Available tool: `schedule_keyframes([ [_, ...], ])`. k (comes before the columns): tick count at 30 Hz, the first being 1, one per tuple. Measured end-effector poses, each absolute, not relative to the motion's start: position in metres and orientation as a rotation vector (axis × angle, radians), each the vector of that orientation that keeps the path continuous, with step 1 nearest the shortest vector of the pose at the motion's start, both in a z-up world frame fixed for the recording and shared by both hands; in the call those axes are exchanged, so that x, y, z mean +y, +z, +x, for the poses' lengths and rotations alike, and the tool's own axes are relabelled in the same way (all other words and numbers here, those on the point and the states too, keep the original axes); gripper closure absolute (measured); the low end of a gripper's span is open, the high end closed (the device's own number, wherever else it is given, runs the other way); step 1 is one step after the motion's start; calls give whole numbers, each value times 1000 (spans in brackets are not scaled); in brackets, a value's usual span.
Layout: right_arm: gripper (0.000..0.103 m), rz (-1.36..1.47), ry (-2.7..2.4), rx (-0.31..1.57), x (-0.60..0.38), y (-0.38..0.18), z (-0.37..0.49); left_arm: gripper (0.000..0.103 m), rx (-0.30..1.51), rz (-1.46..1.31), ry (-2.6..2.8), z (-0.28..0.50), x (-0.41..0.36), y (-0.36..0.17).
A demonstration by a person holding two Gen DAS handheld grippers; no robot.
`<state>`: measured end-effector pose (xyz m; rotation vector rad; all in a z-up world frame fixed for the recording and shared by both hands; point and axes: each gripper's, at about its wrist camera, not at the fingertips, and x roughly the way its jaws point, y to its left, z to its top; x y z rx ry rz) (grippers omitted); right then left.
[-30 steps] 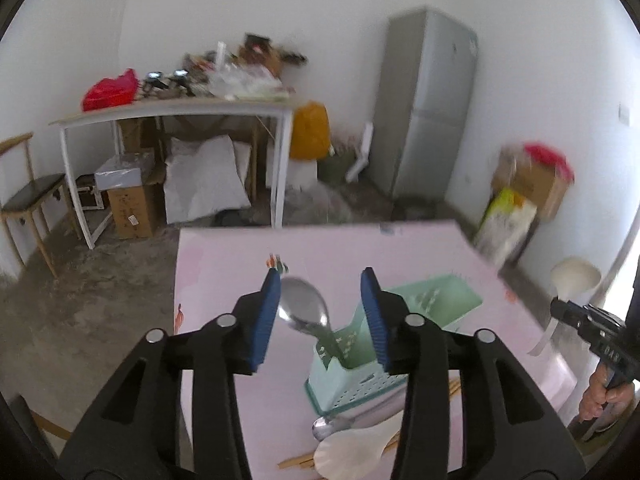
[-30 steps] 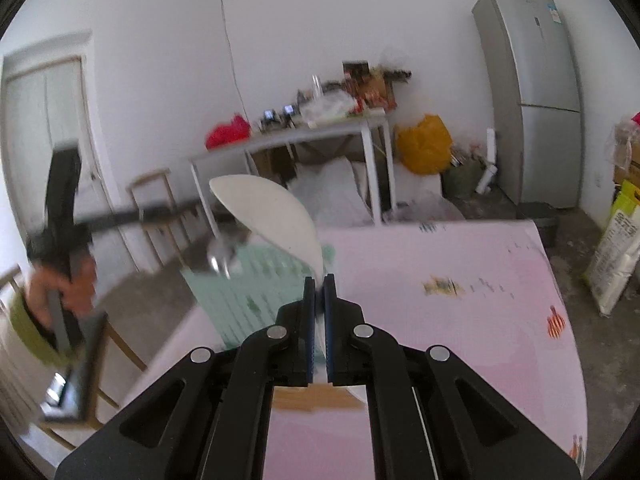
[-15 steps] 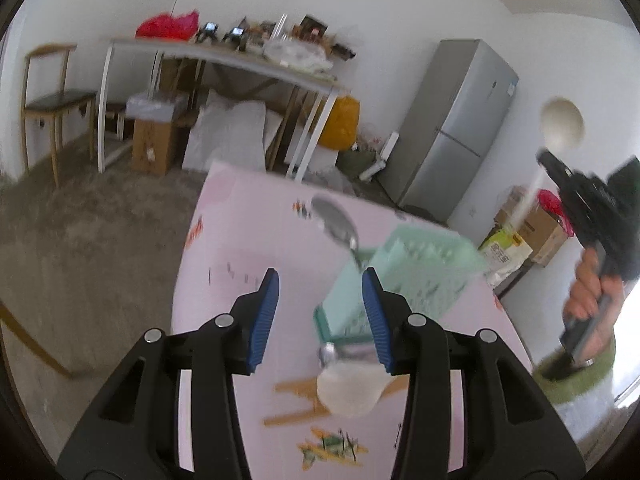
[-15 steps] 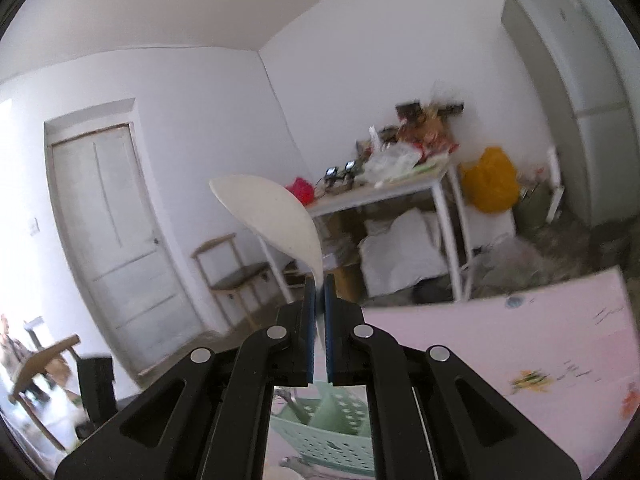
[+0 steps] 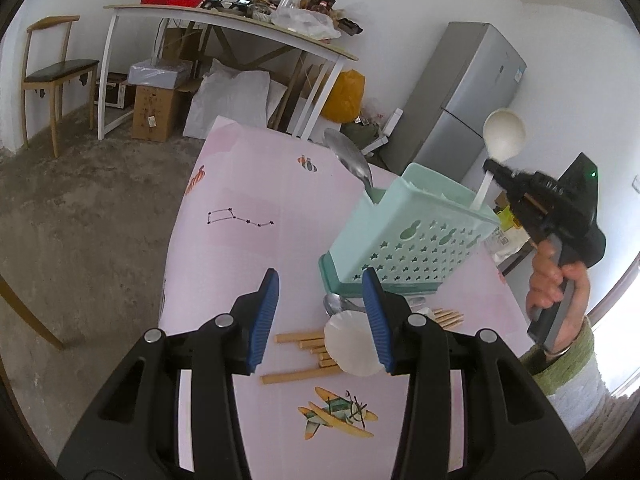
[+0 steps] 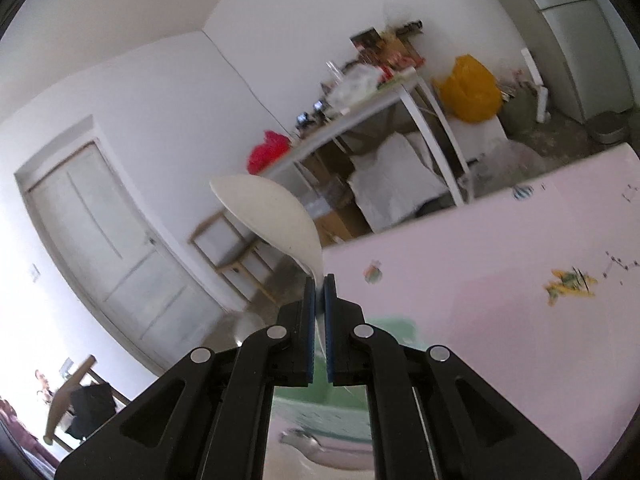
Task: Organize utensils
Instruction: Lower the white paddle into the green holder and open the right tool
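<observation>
- The left gripper (image 5: 320, 316) stands partly open, and nothing is between its blue pads (image 5: 264, 320); it holds nothing.
- It points downward at the pink table (image 5: 240, 248), above the utensils that lie loose there.
- Just behind its right finger lies a white spoon (image 5: 352, 344) on a bundle of wooden chopsticks (image 5: 304, 350); a metal spoon (image 5: 336, 304) lies next to them, at the foot of the holder.
- The mint green utensil holder (image 5: 404, 240) stands on the table beyond the fingers, and a metal spoon (image 5: 352, 162) already stands in its left compartment.
- The right gripper (image 6: 319, 308) is closed tight on the handle of a white ladle (image 6: 272, 216), with the bowl upward.
- In the left wrist view a hand (image 5: 556, 284) grips this gripper at the right of the holder, and the lower end of the ladle handle reaches the holder's top rim.
- I cannot tell if the handle is inside a compartment.
- The right wrist view is tilted and blurred at the bottom.
</observation>
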<state>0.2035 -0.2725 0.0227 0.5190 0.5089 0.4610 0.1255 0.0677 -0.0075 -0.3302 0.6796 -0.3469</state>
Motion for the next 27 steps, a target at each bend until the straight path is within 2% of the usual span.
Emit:
schedule_keyframes([
  [7,94,375,353,545,-261,20,193,62,687,-312,-347,125,64,-8],
  [9,81,342,334,536,-260,24,190,62,688,-309,-346,125,63,-8],
  [14,64,291,293,495,-264,36,175,62,698,-308,-345,125,62,-10],
  [20,60,304,273,418,-279,47,138,62,709,-300,-346,126,60,-11],
  [25,60,264,265,448,-277,39,114,62,719,-293,-336,126,60,-14],
  [27,53,225,279,482,-268,31,105,62,725,-292,-331,127,60,-17],
])
